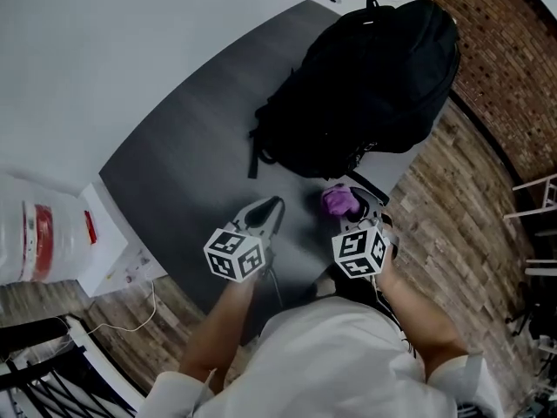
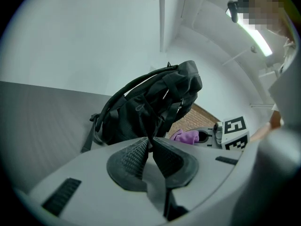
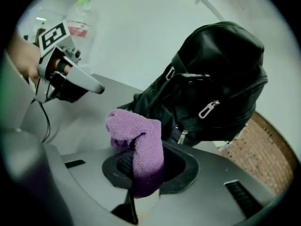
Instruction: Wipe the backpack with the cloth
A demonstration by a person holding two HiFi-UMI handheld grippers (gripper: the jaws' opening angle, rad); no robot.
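Closest to me were my two grippers, held low over the near edge of the grey table (image 1: pixel 187 177). My right gripper (image 1: pixel 352 201) was clamped on the purple cloth (image 3: pixel 137 142). The jaws pinched its lower part, and the rest stood up above them in a loose bunch. My left gripper (image 1: pixel 273 207) had its jaws pressed together with nothing between them, pointing toward the far side of the table.

The black backpack (image 1: pixel 370 85) was slumped on the far right part of the table, just beyond the cloth. From the right gripper view its near face with the zip pulls filled the space ahead. The cloth looked near it but apart, with a strip of table showing between them.

I judged this to be the approach: the cloth was in hand and no wiping contact had been made. The next move called for carrying the right gripper forward and a little up, so the bunched top of the cloth met the fabric of the near face. Then I would have to press lightly and draw it across. Since the bag was soft and might slide or sag under the push, I thought the left gripper, just left of it, might be needed to steady its near left side.
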